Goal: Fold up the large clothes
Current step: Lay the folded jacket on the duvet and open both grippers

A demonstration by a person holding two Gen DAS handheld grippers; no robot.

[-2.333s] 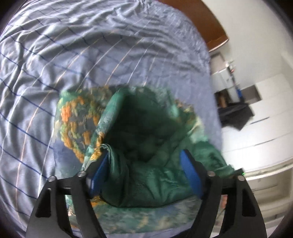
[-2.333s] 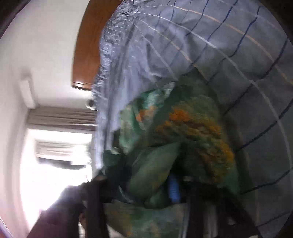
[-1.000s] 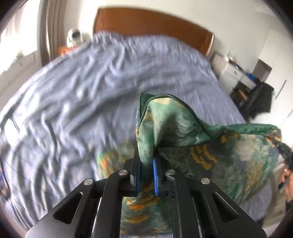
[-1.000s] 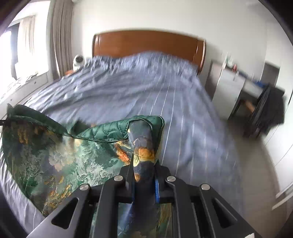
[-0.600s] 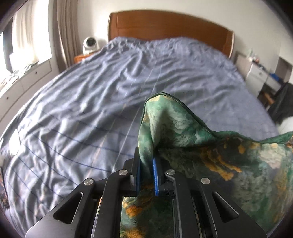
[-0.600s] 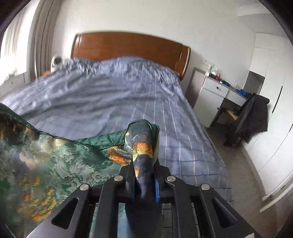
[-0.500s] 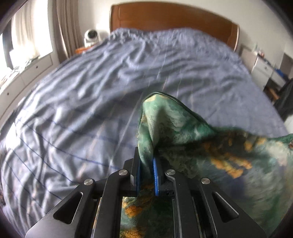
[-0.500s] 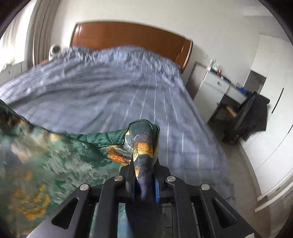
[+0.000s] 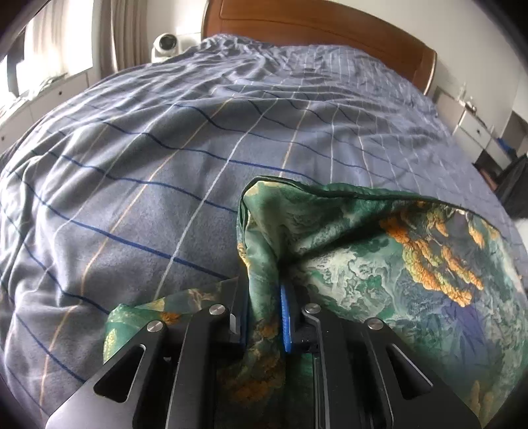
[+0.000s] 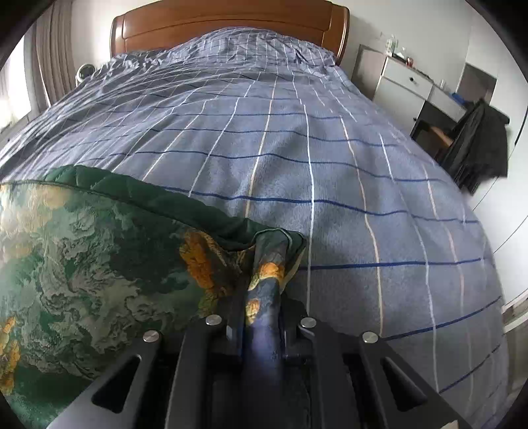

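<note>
We count one garment, a green satin piece with orange-and-blue landscape print [image 9: 379, 250], and two grippers on it, over one bed with a blue-grey checked blanket [image 9: 171, 158]. Left black two-finger gripper [image 9: 264, 313]: jaws nearly together, pinched on a corner of the garment, a fold of cloth filling the narrow gap beside the blue finger pad [image 9: 285, 323]. Right black two-finger gripper [image 10: 260, 316]: jaws likewise drawn in, clamped on the opposite corner [image 10: 267, 274], cloth bunched up between them. The garment spans between the two grips, its dark piped top edge sagging slightly; a small flap of it [image 9: 148, 313] hangs down left of the left gripper (whether the lower part touches the blanket, we cannot tell). Background, one each: brown wooden headboard [image 10: 231, 19], white round device on the nightstand [image 9: 165, 43], white drawer cabinet [image 10: 406, 82], and a black garment draped over a chair [image 10: 478, 142] on the right side of the room.
</note>
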